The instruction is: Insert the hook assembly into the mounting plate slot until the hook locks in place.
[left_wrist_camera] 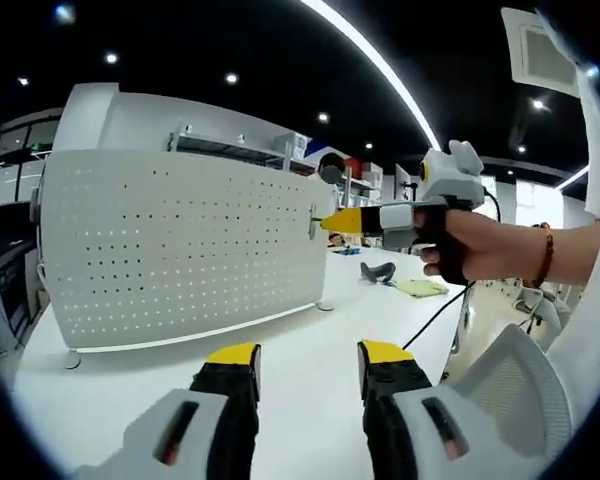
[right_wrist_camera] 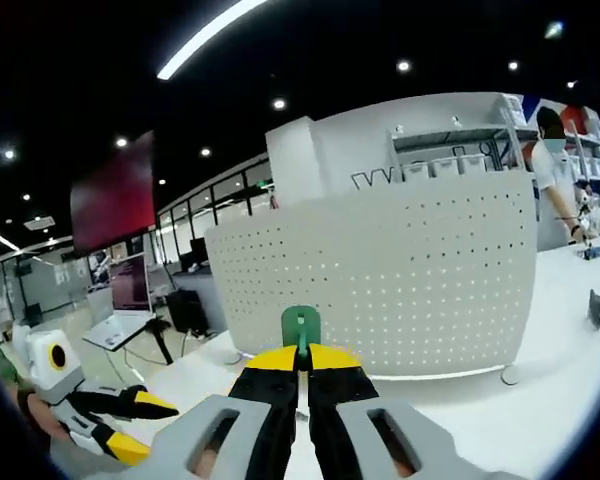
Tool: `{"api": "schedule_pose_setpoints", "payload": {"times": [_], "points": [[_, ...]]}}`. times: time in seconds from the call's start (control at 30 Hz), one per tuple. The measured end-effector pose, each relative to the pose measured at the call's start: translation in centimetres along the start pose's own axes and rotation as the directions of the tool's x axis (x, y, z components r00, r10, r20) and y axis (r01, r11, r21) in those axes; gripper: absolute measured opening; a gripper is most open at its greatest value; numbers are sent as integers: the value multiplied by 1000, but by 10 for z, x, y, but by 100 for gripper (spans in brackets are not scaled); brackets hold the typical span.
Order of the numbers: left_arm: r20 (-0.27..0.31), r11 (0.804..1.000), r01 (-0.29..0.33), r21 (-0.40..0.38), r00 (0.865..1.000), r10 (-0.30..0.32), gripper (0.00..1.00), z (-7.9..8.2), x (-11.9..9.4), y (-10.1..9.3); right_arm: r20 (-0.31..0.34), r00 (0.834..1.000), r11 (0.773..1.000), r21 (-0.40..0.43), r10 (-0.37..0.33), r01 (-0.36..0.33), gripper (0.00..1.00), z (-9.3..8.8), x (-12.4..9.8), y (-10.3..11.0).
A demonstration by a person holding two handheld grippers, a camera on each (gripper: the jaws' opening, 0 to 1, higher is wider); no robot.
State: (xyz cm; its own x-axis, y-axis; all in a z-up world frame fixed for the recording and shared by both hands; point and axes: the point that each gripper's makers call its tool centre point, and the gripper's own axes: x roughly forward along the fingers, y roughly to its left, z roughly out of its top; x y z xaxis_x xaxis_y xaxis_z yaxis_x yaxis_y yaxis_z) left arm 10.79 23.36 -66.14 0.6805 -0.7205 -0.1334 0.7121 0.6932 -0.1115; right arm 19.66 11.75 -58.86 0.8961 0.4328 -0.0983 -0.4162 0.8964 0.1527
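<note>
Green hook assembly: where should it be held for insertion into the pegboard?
By its base tab, from the side facing away from the pegboard, as the right gripper holds it now. The green hook sticks out past the shut fingertips, free to enter a hole.

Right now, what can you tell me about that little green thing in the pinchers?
The green hook piece is small, flat and looks like plastic, with a rounded top and a pale slit down its middle. It stands upright, its lower part pinched between the shut yellow-tipped jaws of the right gripper. Only its top pokes out. Behind it stands the white pegboard, which it is not touching.
</note>
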Motion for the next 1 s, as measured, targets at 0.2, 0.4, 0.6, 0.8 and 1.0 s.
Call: {"api": "schedule_pose_setpoints", "payload": {"times": [0.2, 0.4, 0.6, 0.8, 1.0], "points": [[-4, 999, -32, 8, 999, 32, 50, -2, -5, 10, 18, 1000, 999, -42, -14, 14, 0, 10, 10, -8], [-1, 999, -47, 17, 999, 47, 59, -1, -9, 15, 38, 999, 996, -77, -38, 41, 0, 22, 21, -16], [-18, 998, -59, 12, 998, 59, 58, -4, -10, 19, 53, 996, 991, -104, -73, 78, 0, 30, 30, -26], [-28, 998, -64, 7, 998, 64, 58, -7, -11, 21, 62, 994, 989, -110, -88, 95, 0, 37, 40, -33], [-50, 997, -82, -5, 995, 82, 58, -13, -14, 26, 89, 988, 983, -117, -130, 140, 1, 47, 48, -43]]}}
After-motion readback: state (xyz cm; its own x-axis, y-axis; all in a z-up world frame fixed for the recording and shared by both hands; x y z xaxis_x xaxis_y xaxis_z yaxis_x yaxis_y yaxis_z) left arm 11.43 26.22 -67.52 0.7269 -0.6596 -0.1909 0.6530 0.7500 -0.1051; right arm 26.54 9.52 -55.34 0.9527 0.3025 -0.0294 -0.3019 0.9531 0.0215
